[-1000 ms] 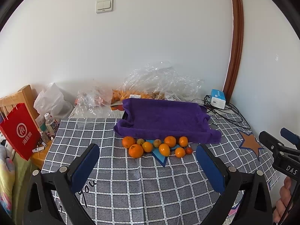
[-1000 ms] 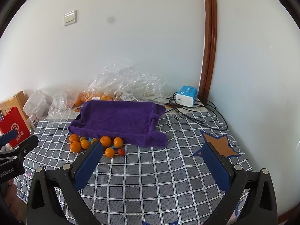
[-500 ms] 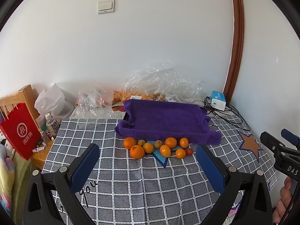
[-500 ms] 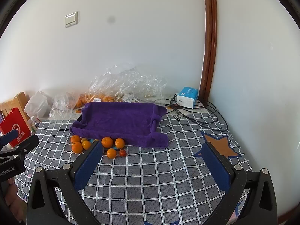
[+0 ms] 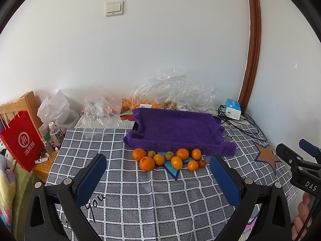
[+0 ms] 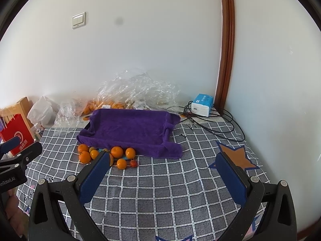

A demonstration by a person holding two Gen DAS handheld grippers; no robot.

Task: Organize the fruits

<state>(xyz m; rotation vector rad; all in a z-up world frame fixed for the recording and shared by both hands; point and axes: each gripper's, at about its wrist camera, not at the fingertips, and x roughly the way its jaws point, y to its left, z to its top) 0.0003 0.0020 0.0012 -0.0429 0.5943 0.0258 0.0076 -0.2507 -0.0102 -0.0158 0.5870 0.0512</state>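
Several oranges (image 5: pixel 146 163) and smaller fruits, with one small red fruit (image 5: pixel 202 163), lie in a cluster on the checked tablecloth (image 5: pixel 152 200) just in front of a purple towel-lined tray (image 5: pixel 176 128). The cluster also shows in the right wrist view (image 6: pixel 117 152), as does the tray (image 6: pixel 130 128). My left gripper (image 5: pixel 157 176) is open and empty, held back from the fruits. My right gripper (image 6: pixel 162 174) is open and empty, to the right of the cluster; its left finger (image 6: pixel 94 176) hides part of one fruit.
Clear plastic bags (image 5: pixel 172 92) with more oranges lie behind the tray. A white-blue box (image 5: pixel 232 111) and black cables (image 6: pixel 216 124) sit at the back right. A red paper bag (image 5: pixel 20 140), a bottle (image 5: pixel 56 133) and a white bag (image 5: pixel 56 110) stand left of the table.
Both views have shifted slightly: the fruits and tray sit a little lower and to the right in each. Both grippers remain open. Nothing on the table has moved.
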